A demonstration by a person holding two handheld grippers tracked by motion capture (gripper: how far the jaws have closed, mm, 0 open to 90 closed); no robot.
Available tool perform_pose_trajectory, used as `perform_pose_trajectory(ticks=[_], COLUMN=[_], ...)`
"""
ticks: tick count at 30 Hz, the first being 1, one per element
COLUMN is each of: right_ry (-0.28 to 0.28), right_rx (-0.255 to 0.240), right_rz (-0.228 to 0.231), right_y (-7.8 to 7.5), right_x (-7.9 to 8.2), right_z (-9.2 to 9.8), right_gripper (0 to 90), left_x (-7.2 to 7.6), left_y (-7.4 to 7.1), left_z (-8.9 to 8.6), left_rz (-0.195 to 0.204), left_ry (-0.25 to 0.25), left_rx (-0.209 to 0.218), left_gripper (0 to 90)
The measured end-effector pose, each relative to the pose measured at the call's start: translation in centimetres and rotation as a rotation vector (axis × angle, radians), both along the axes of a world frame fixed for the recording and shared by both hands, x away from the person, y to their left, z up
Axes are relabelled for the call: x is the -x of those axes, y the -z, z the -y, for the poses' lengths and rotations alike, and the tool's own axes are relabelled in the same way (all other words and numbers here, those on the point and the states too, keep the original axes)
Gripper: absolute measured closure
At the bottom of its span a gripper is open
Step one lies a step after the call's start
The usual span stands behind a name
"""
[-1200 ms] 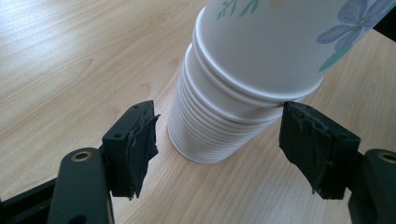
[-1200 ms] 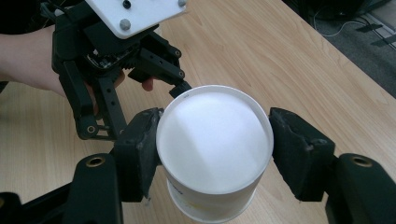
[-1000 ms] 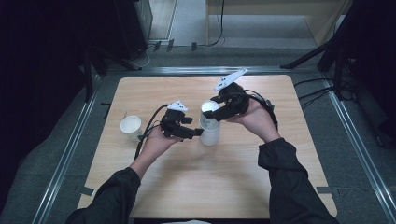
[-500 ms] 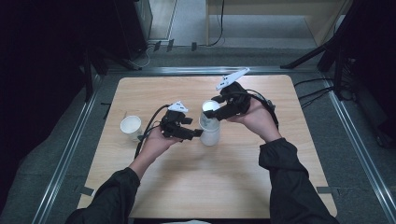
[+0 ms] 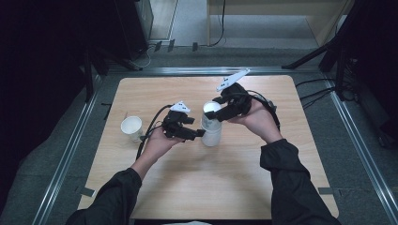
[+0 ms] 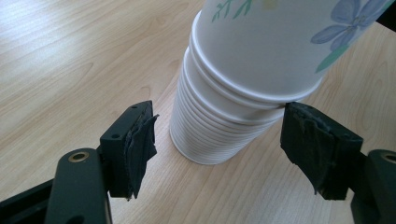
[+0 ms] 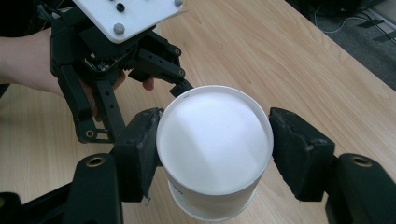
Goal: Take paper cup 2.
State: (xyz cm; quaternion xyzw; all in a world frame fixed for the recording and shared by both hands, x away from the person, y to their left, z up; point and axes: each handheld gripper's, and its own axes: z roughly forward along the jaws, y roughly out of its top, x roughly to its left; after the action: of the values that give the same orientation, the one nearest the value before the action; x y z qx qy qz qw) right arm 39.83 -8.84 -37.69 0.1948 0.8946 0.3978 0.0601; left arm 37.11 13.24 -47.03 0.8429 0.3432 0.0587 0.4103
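A stack of white paper cups [image 5: 212, 138] [image 6: 212, 126] stands mid-table. Its top cup [image 5: 210, 110] [image 7: 215, 140], printed with blue flowers [image 6: 275, 42], sits tilted and slightly raised out of the stack. My right gripper [image 5: 213, 116] [image 7: 215, 149] is shut on that cup, one pad on each side of its rim. My left gripper [image 5: 202, 134] [image 6: 219, 144] straddles the lower stack from the left. Its jaws have just been opening: the left pad [image 6: 140, 140] stands clear of the cups and the right pad [image 6: 313, 140] is at the rims' edge.
A single white paper cup [image 5: 132, 127] stands upright at the table's left. The wooden table [image 5: 197, 187] has a metal frame rail [image 5: 65, 154] along its sides. Cables trail from both grippers.
Both hands hold their places. The left gripper's jaws look slightly wider around the stack.
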Motion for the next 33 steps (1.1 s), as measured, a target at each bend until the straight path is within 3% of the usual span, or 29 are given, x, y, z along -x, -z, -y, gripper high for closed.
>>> perform_pose_trajectory(ticks=[12, 13, 14, 15, 16, 18, 23, 33], right_ry=[0.001, 0.003, 0.003, 0.007, 0.004, 0.007, 0.005, 0.003], right_rx=[0.013, 0.015, 0.015, 0.009, -0.013, -0.027, -0.034, -0.015], right_rz=[0.001, 0.006, 0.006, 0.002, -0.007, -0.007, -0.014, -0.011], right_y=[0.04, 0.02, 0.02, -0.01, -0.13, -0.44, -0.34, -0.03], right_x=[0.04, 0.00, 0.00, 0.00, -0.04, -0.01, -0.15, -0.23], right_z=[-0.07, -0.04, -0.04, -0.02, 0.08, 0.27, 0.50, 0.40], right_gripper=[36.4, 36.4, 36.4, 36.4, 36.4, 36.3, 36.1, 36.0], left_x=[-0.09, -0.03, -0.03, 0.04, 0.06, 0.08, 0.22, 0.33], left_y=[0.16, 0.25, 0.25, 0.45, 0.61, 0.65, -0.15, -0.24], left_z=[0.05, 0.21, 0.21, 0.43, 0.50, 0.41, -0.05, -0.04], left_rz=[-0.002, 0.004, 0.004, 0.020, 0.019, 0.006, 0.018, 0.024], left_ry=[0.000, -0.009, -0.009, -0.017, -0.005, 0.007, 0.007, 0.013], left_rx=[-0.007, -0.040, -0.040, -0.089, -0.094, -0.059, -0.007, -0.015], left_gripper=[25.7, 25.8, 28.7, 28.7, 27.2, 27.3, 27.4, 27.4])
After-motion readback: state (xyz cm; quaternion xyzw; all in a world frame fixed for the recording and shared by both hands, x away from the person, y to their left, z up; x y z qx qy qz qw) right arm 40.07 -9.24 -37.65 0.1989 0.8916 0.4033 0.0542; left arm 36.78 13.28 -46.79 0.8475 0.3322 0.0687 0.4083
